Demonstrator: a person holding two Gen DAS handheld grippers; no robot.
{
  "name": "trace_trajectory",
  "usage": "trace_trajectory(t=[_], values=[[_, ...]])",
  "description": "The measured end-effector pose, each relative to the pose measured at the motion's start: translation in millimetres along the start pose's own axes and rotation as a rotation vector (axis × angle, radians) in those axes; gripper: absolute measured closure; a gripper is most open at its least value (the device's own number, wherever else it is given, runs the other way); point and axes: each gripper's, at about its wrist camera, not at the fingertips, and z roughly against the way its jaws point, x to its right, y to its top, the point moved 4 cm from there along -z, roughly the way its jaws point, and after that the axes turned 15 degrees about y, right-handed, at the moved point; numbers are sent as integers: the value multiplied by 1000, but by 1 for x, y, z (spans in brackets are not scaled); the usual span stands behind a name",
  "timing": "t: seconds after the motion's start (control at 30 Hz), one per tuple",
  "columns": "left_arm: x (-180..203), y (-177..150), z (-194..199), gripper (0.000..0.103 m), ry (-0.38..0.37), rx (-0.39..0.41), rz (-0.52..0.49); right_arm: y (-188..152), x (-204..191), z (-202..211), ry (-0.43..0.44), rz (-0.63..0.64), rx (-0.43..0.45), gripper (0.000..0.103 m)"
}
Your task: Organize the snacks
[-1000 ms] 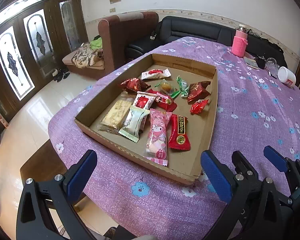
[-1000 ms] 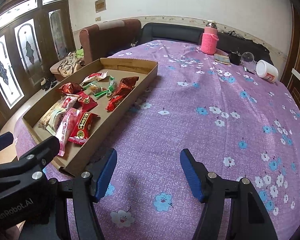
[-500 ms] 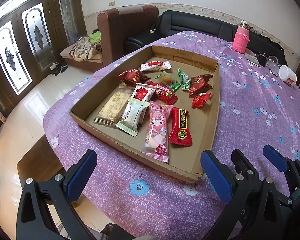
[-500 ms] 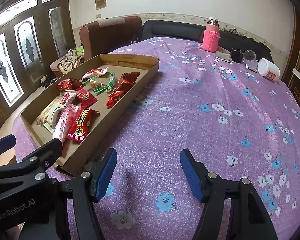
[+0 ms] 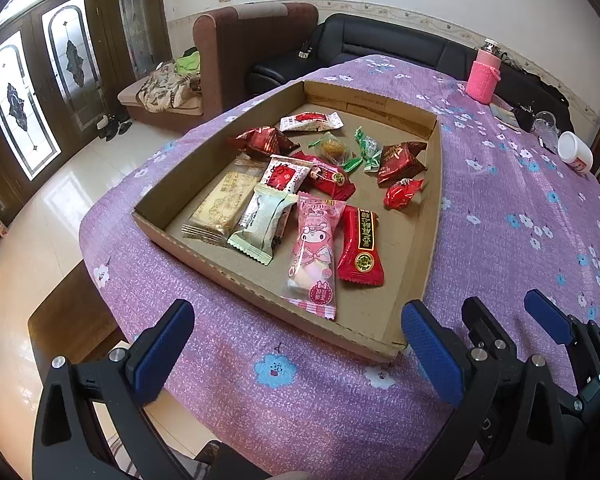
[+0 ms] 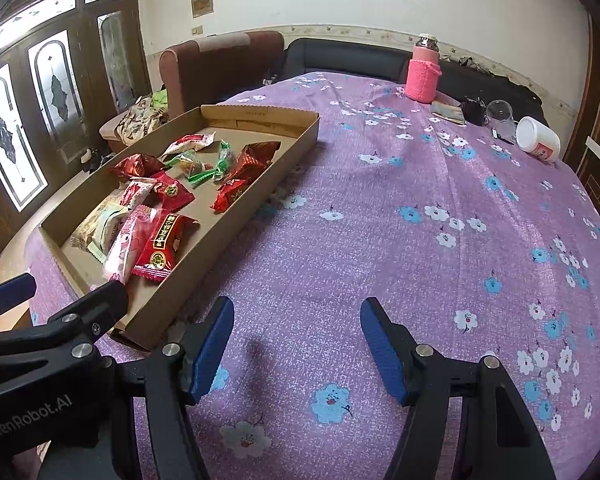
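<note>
Your left gripper (image 5: pixel 296 352) and right gripper (image 6: pixel 298 346) both hover wide apart and empty above the purple flowered tablecloth (image 6: pixel 380 220). The wrapped snacks (image 5: pixel 300 200) lie in the shallow brown cardboard tray (image 5: pixel 428 248) at left, beyond the left gripper.

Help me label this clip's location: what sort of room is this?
Most likely a home living room. A brown armchair and a black sofa stand behind a table with a flowered purple cloth, and glass-paned wooden doors open on the left.
</note>
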Motion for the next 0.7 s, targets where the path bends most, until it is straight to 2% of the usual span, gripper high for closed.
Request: trace_trajectory(t=[0.7], values=[[-2,-3,-5,0,-23,-34,9,-3,2,-4,-6,6,-16,33]])
